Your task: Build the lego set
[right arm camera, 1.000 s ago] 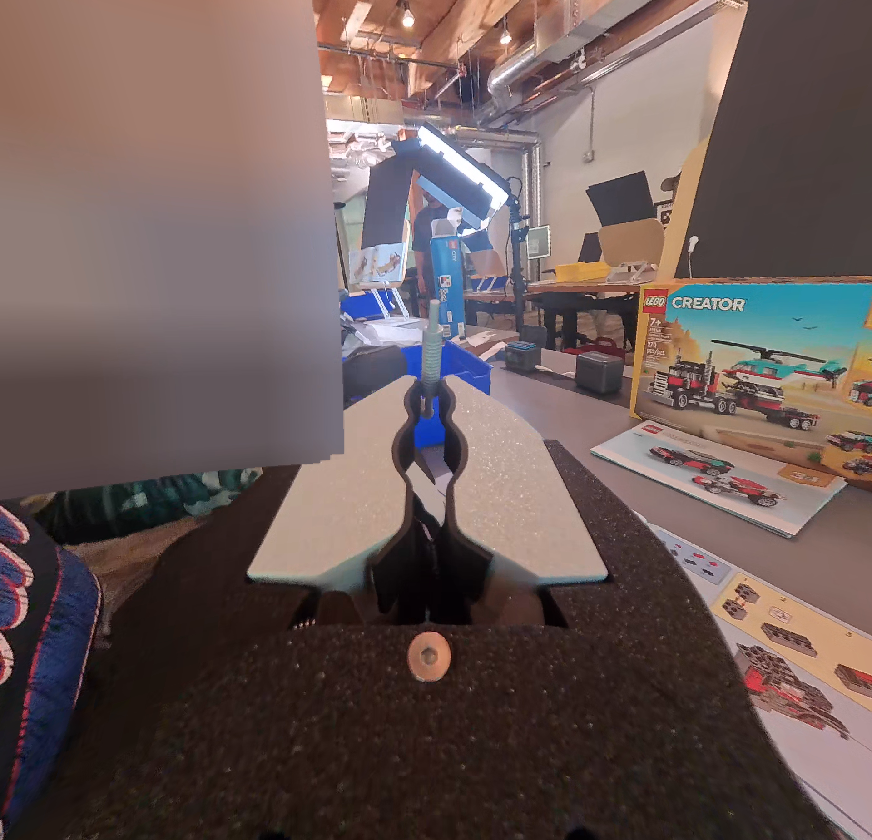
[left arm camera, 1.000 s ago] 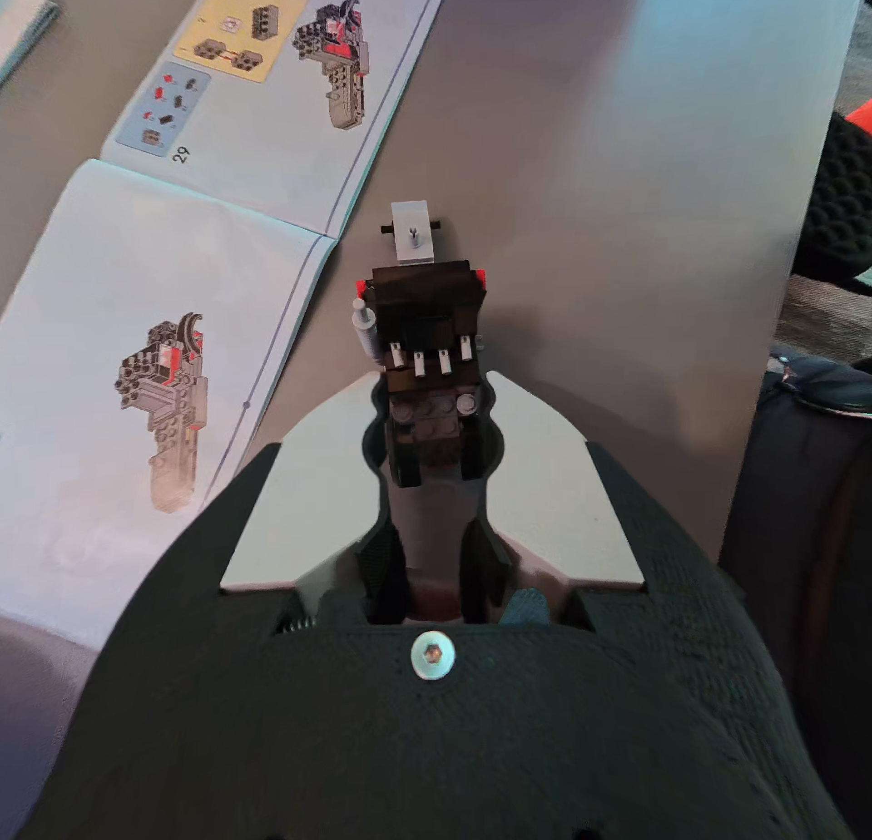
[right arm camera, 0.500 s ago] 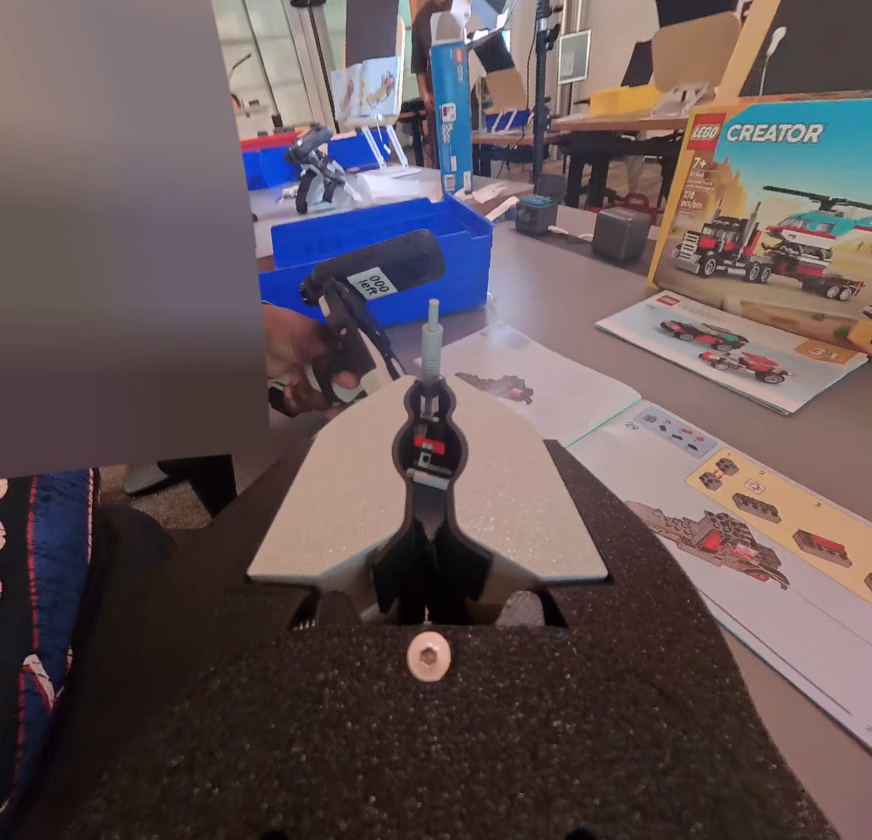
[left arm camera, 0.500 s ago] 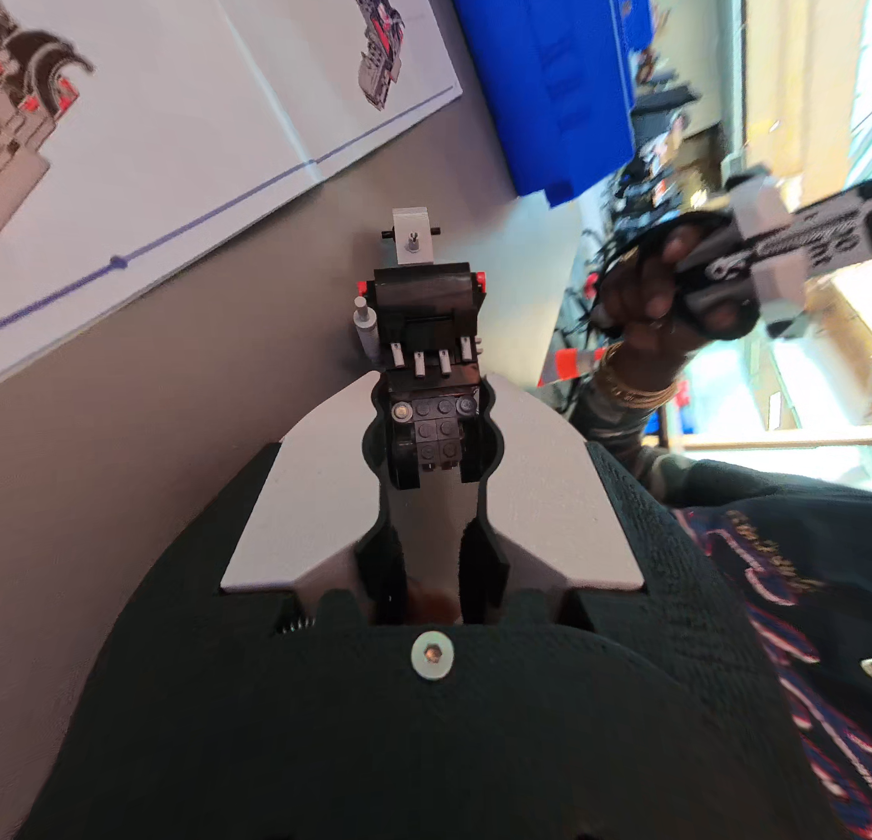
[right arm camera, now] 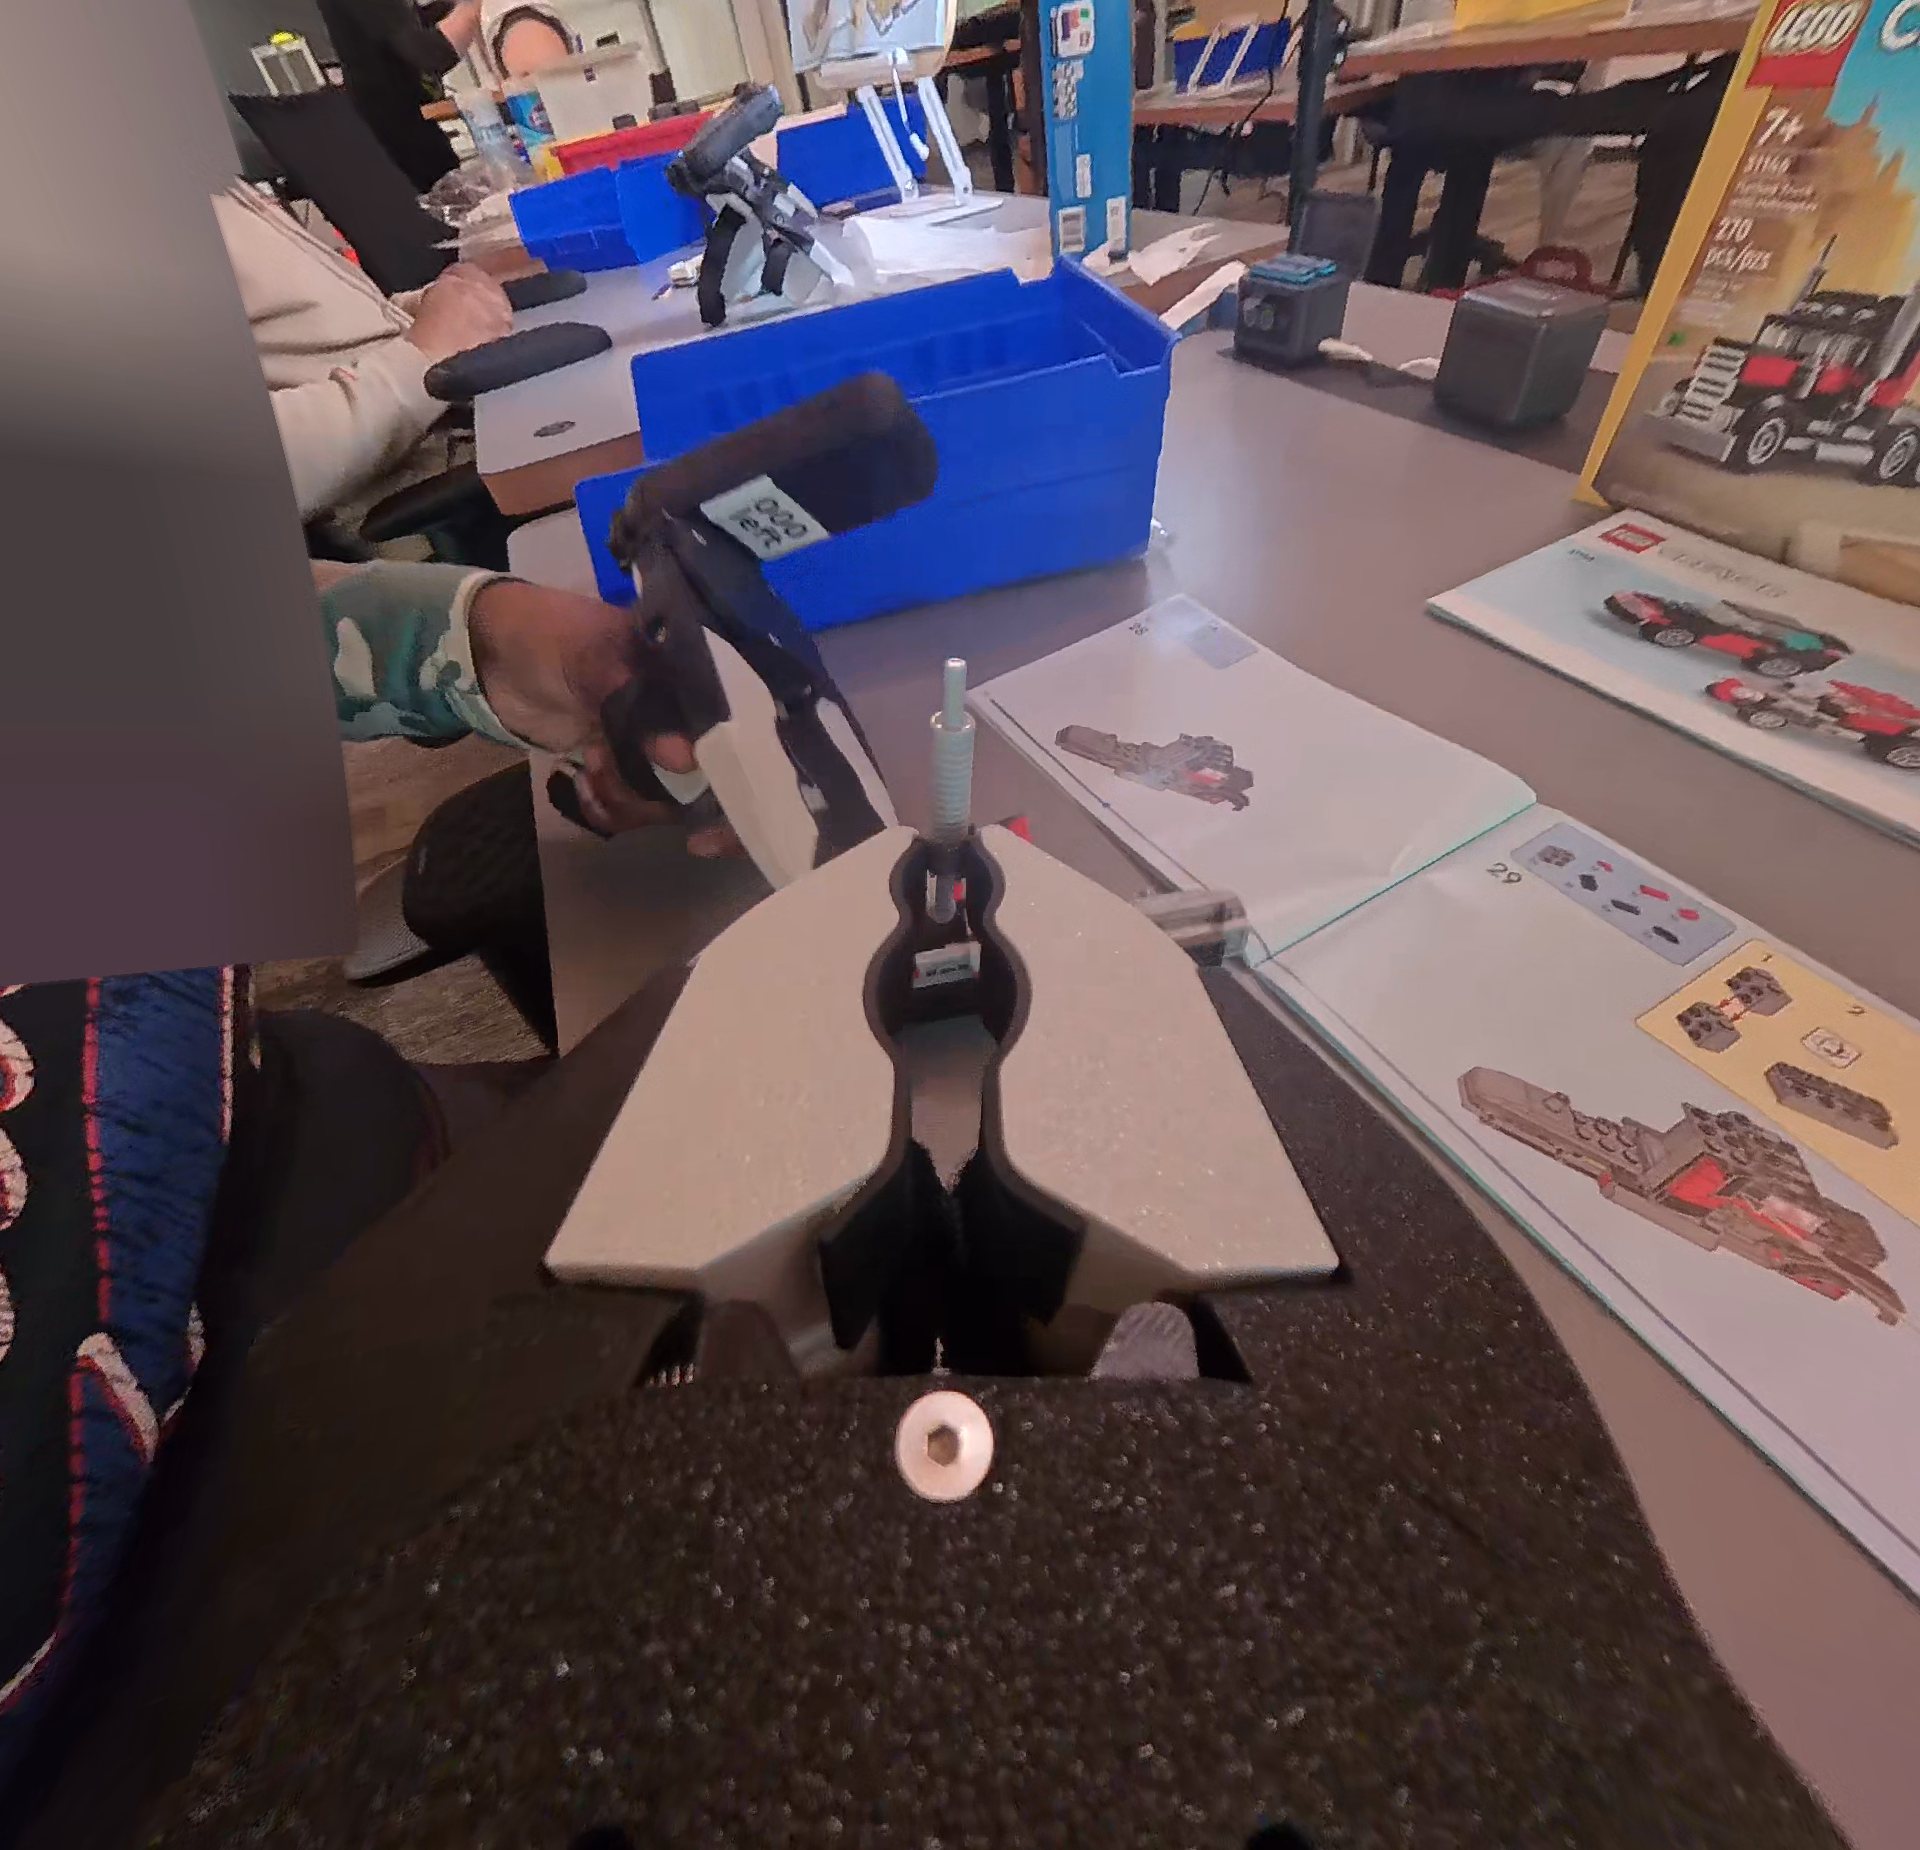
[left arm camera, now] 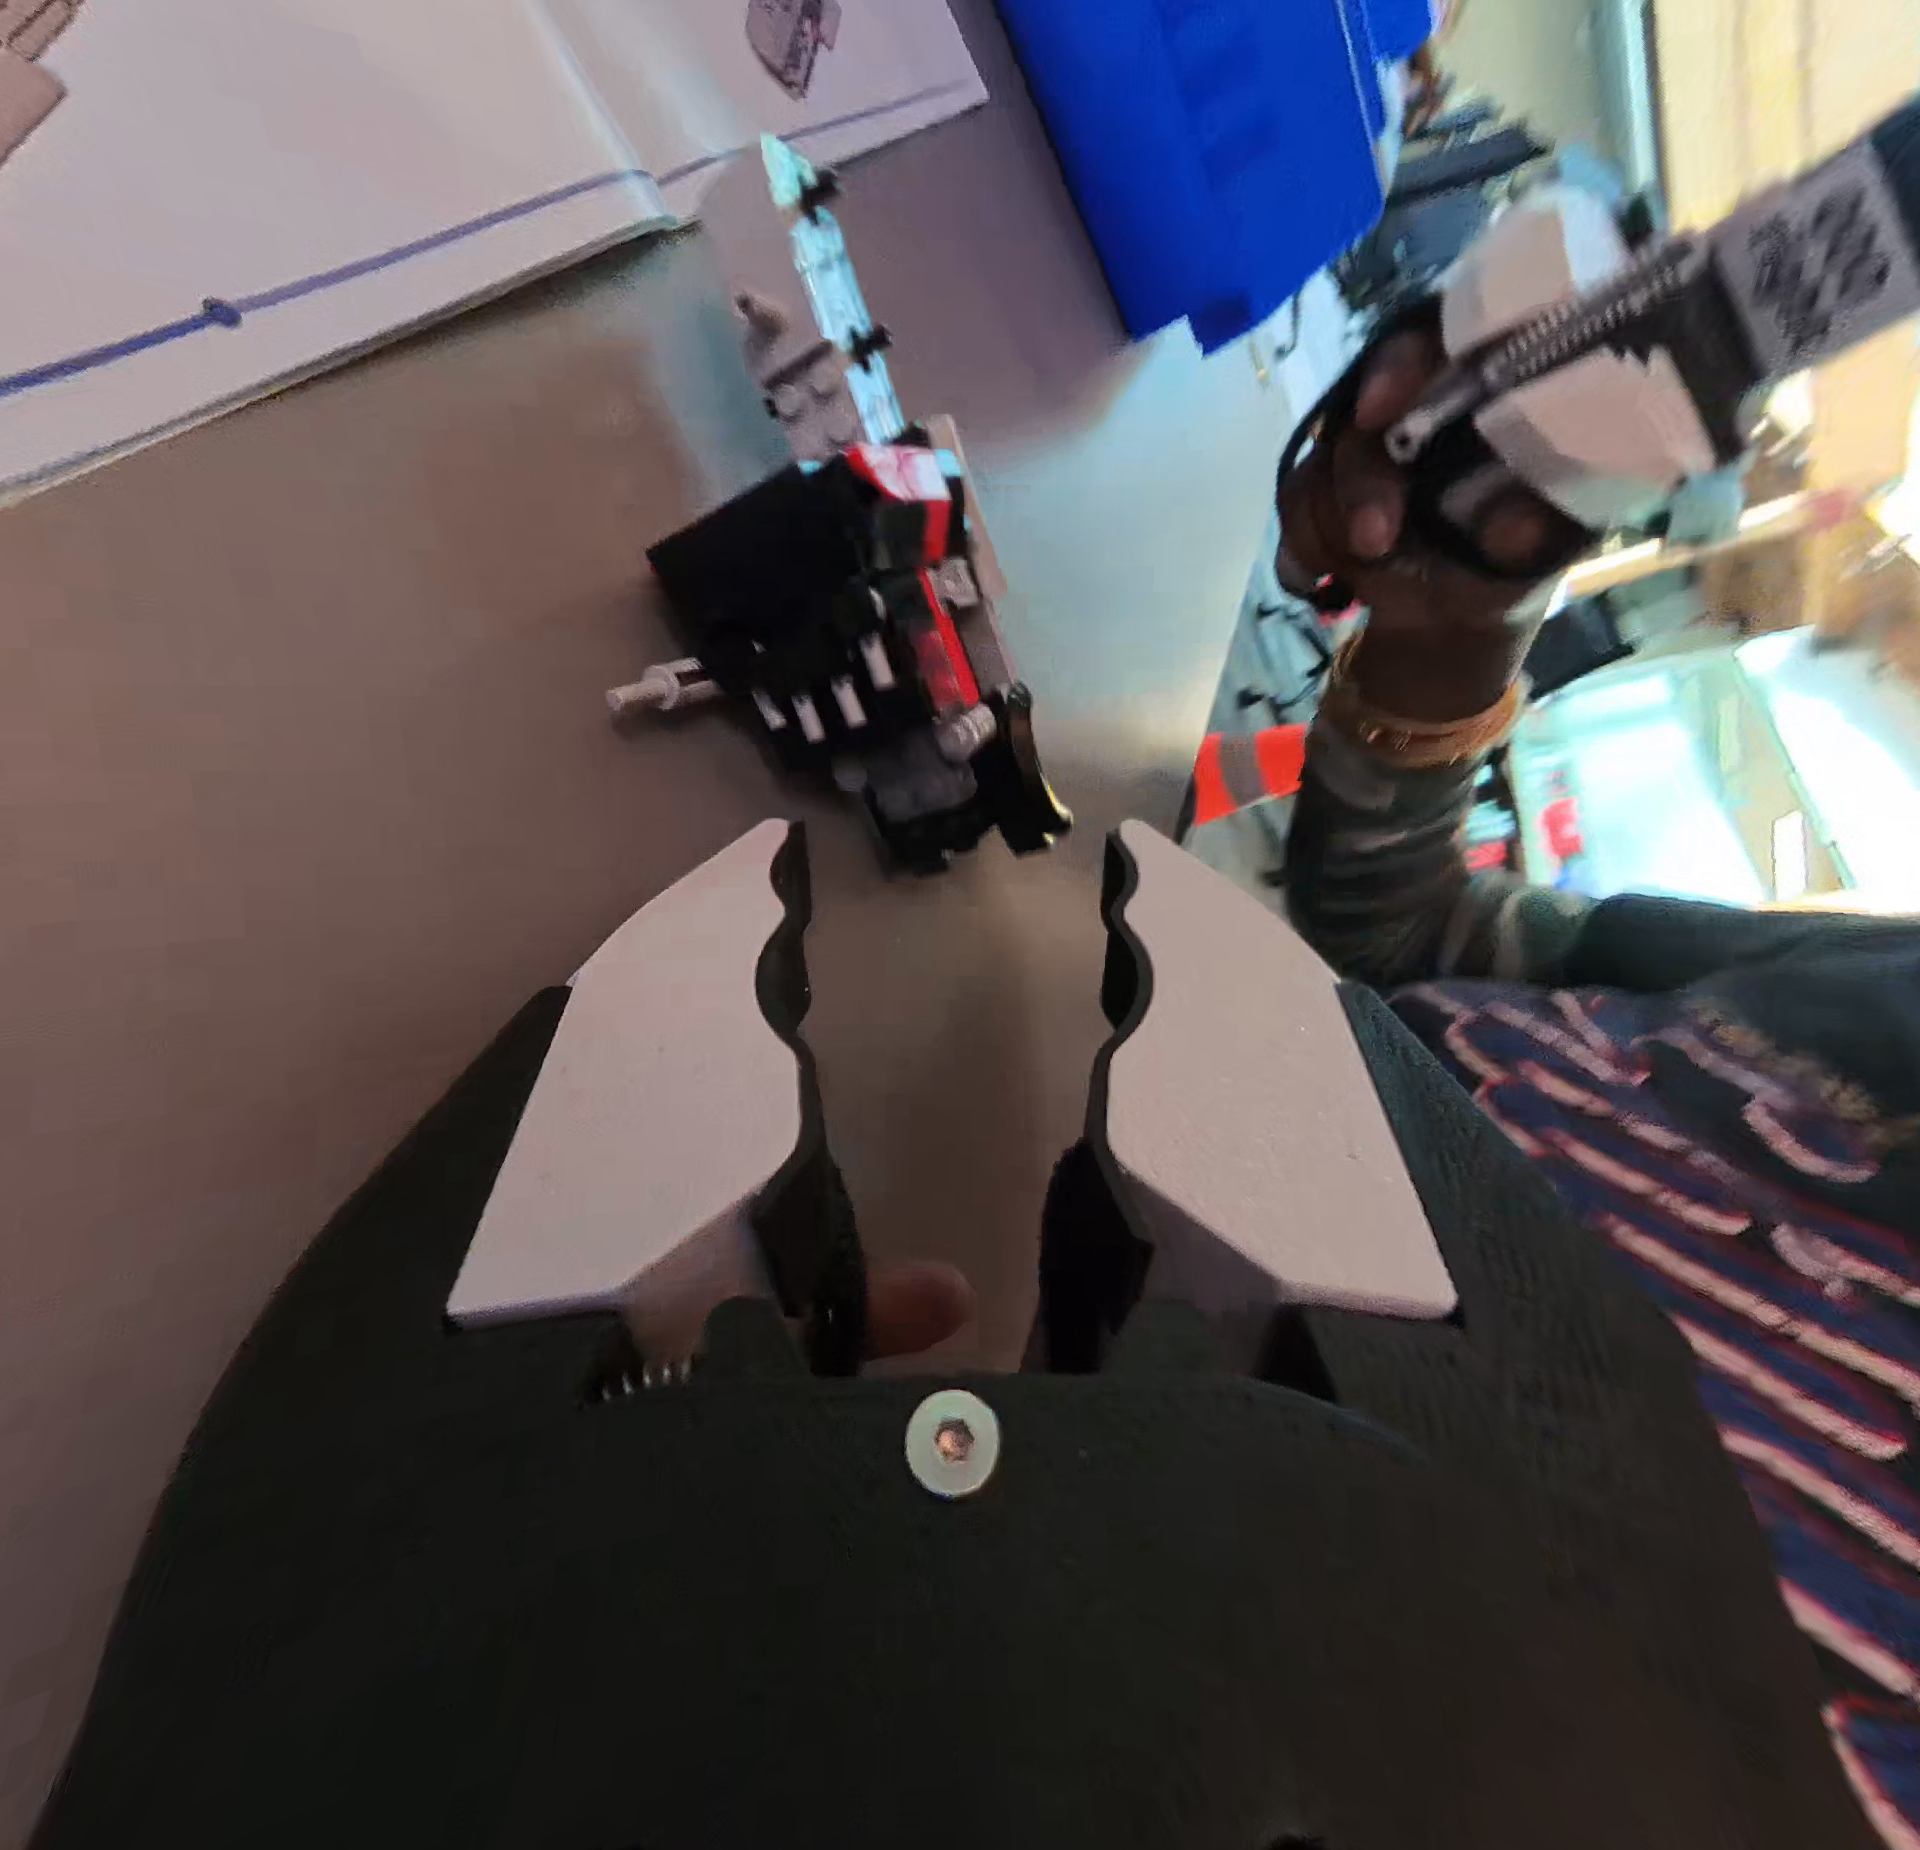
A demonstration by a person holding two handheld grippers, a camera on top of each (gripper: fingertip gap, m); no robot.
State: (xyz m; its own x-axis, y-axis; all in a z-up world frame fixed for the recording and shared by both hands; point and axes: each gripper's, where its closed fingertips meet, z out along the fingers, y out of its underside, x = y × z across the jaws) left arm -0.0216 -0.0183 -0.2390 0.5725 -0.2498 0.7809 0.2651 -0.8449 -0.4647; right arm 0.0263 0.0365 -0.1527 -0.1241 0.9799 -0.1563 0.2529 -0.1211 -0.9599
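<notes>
left jaws spread wide, empty; black-red-grey brick-built truck cab (left arm camera: 862, 637) lies on grey table (left arm camera: 312, 761) just beyond tips. right jaws clenched on thin grey ribbed exhaust-stack pin (right arm camera: 951, 761), upright, likely kept ready for fitting.

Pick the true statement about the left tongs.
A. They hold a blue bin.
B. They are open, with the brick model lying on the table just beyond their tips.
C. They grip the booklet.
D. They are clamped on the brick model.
B: the left tongs stand apart with bare table between them, and the brick model lies beyond the tips, untouched.
</notes>
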